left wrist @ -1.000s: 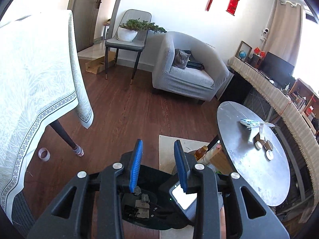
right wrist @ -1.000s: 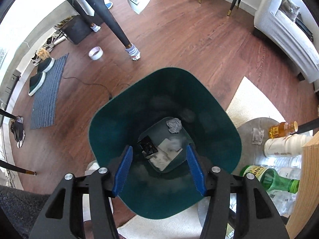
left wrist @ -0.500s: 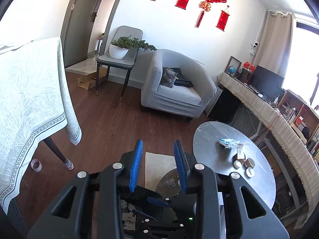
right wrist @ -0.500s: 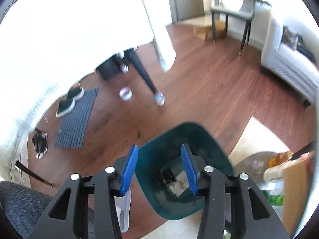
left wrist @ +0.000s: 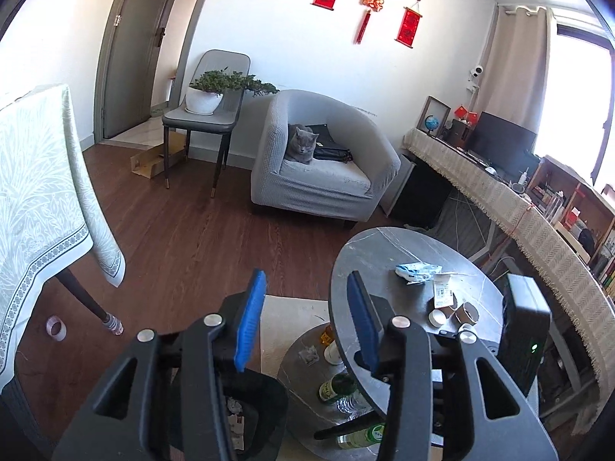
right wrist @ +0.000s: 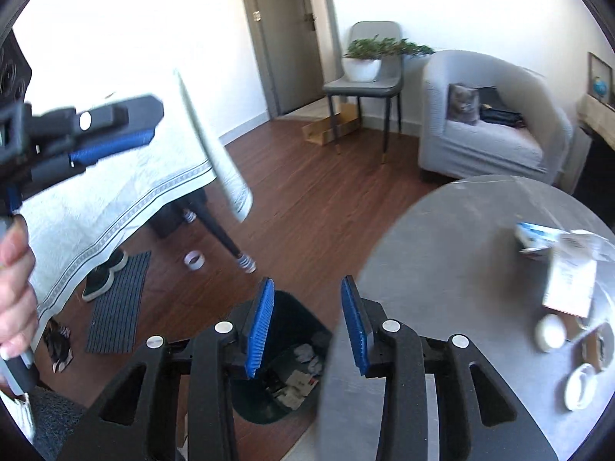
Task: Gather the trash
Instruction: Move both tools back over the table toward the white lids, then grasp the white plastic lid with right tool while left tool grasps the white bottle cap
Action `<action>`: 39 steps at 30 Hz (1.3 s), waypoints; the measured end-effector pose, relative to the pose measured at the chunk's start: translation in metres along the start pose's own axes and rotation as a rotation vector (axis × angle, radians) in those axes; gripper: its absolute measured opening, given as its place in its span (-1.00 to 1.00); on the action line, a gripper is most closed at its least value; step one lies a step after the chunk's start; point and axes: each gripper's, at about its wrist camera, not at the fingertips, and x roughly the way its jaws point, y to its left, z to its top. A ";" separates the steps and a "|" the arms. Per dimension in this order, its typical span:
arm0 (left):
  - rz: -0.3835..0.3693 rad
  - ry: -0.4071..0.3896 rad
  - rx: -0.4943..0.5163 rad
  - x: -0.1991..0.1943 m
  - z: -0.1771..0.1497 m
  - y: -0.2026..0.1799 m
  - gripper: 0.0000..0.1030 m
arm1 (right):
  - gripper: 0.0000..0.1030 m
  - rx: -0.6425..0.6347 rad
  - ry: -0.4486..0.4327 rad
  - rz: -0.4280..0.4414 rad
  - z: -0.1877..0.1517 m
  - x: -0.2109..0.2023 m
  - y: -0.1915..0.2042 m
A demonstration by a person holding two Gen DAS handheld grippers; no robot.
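My right gripper [right wrist: 307, 322] empty, jaws closing; left gripper [left wrist: 303, 317] empty, opening. Dark green plastic bin [right wrist: 286, 349] on floor below round grey tabletop's near edge, holding paper scraps. Blue-white wrapper [left wrist: 417, 271], probably trash, near far edge.

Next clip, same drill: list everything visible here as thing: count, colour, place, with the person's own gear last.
trash bin: one, dark green, on the floor beside the round table, paper scraps inside
round table: one, grey, at right
wrapper: one, blue-white, on the round table
paper slip: one, white, on the round table
small cups: about three, white and tan, on the round table
bottles: several, green and clear, on the lower shelf
armchair: one, grey, by the wall
cat: one, grey, in the armchair
potted plant: one, white pot, on a grey chair
tape roll: one, pale, on the floor
tablecloth: one, pale green, at left
left gripper: blue pads, empty, opening
right gripper: blue pads, empty, closing
hand: one, left edge
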 end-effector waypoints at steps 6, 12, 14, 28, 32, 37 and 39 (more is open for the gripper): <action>-0.036 0.018 0.030 0.026 -0.010 -0.031 0.10 | -0.31 0.043 -0.027 -0.125 -0.016 -0.033 -0.045; -0.068 0.044 0.011 0.054 -0.020 -0.057 0.19 | -0.31 0.138 -0.026 -0.194 -0.038 -0.054 -0.095; -0.097 0.060 0.001 0.063 -0.023 -0.067 0.20 | -0.31 0.155 -0.030 -0.215 -0.043 -0.061 -0.105; -0.093 0.172 0.132 0.108 -0.046 -0.121 0.37 | -0.02 0.271 0.047 -0.348 -0.074 -0.072 -0.161; -0.088 0.202 0.162 0.119 -0.051 -0.130 0.37 | 0.01 0.266 0.077 -0.346 -0.077 -0.064 -0.162; -0.096 0.233 0.182 0.129 -0.055 -0.135 0.37 | 0.01 0.244 0.093 -0.360 -0.076 -0.056 -0.161; -0.105 0.244 0.185 0.134 -0.057 -0.138 0.37 | -0.02 0.222 0.111 -0.376 -0.075 -0.053 -0.159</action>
